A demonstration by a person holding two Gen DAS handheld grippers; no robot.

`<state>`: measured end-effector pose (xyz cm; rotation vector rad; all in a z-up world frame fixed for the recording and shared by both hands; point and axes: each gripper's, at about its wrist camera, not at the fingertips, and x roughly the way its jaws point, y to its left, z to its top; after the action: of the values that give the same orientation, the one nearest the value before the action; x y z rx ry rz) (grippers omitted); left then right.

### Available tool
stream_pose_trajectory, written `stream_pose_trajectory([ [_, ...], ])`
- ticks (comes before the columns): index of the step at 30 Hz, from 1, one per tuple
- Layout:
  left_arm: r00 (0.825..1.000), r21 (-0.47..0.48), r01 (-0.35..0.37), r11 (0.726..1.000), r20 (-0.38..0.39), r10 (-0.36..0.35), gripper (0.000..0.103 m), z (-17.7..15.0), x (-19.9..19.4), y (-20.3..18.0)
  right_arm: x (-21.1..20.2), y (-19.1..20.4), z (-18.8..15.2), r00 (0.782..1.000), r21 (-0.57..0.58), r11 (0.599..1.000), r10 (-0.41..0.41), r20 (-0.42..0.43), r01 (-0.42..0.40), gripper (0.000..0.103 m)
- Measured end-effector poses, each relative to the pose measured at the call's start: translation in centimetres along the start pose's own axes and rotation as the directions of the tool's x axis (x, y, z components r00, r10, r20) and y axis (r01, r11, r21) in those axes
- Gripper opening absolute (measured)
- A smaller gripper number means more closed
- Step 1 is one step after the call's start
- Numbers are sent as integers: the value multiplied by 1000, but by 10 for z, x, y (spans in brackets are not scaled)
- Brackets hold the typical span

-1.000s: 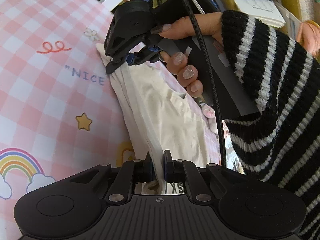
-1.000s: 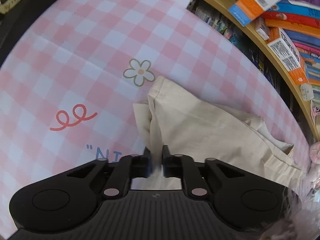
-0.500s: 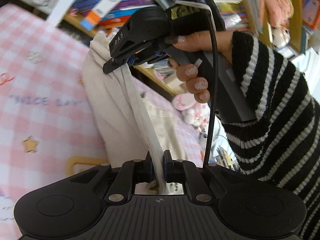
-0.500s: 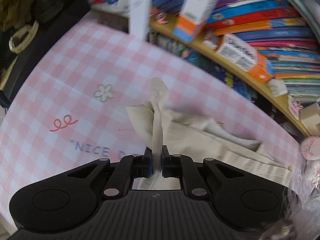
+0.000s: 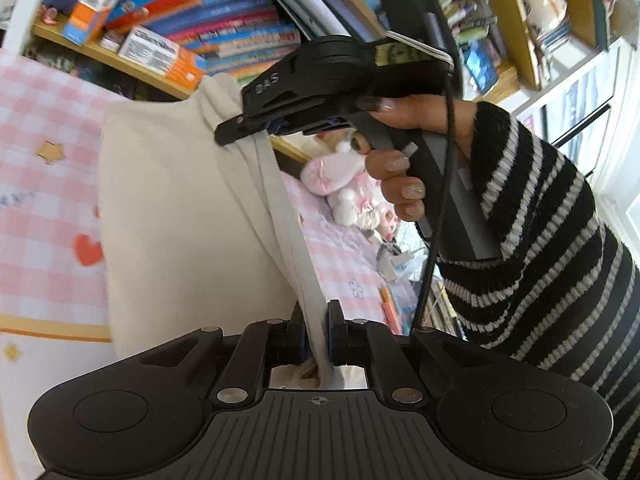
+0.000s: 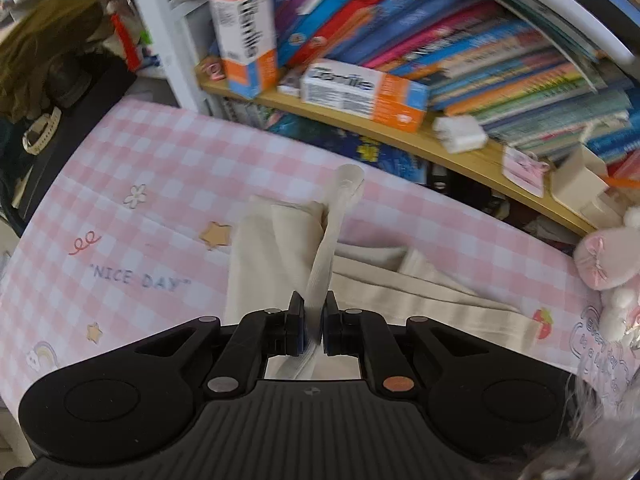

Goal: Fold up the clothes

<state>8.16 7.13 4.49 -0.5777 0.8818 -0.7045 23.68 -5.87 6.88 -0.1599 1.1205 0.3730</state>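
Pinching one cream garment (image 5: pixel 180 216): two hand-held grippers, left (image 5: pixel 316 320) and right (image 6: pixel 313 322), both clamped tight.

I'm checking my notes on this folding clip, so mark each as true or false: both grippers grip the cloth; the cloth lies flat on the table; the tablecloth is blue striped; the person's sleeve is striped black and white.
1. Both the left gripper and the right gripper are shut on the cream fabric garment. True.
2. The garment lies flat. False: one edge is lifted and part hangs.
3. The tablecloth is blue striped. False: the pink and white checked tablecloth bears small drawings.
4. The black and white striped knit sleeve is striped. True.
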Motion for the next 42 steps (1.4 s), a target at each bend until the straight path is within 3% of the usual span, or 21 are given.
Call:
stream_pose_trajectory([
  [10,991,3,-123,992,-56,123,8,-14,87,-55,-5,-120,-50,991,35,993,112,80,-115,8],
  [24,962,105,-228,968,-129,241,10,-33,149,-104,4,-195,-91,980,101,977,179,88,-188,8],
  [26,961,96,-216,972,-153,229,22,-38,154,-106,10,-202,-97,984,120,978,163,76,-171,9],
  [27,962,90,-204,975,-168,217,34,-41,156,-108,15,-205,-100,986,131,979,151,69,-159,12],
  [28,963,85,-188,978,-181,201,38,-44,158,-109,18,-209,-104,989,142,980,132,63,-140,22],
  [30,969,79,-133,988,-198,146,40,-51,152,-112,25,-216,-114,995,165,982,79,55,-87,33],
  [31,971,76,-110,991,-203,123,41,-54,148,-112,25,-219,-120,996,177,981,70,53,-78,33],
  [34,977,59,-136,989,-159,143,43,-60,118,-99,15,-227,-143,994,231,967,103,41,-110,33],
  [36,964,53,-237,970,-114,241,43,-65,96,-85,2,-227,-162,991,249,959,126,38,-131,33],
  [38,936,54,-340,939,-72,343,43,-72,76,-69,-16,-220,-184,989,259,955,143,36,-148,33],
  [42,880,116,-467,877,-39,473,45,-90,59,-54,-43,-200,-233,981,283,941,192,7,-186,33],
])
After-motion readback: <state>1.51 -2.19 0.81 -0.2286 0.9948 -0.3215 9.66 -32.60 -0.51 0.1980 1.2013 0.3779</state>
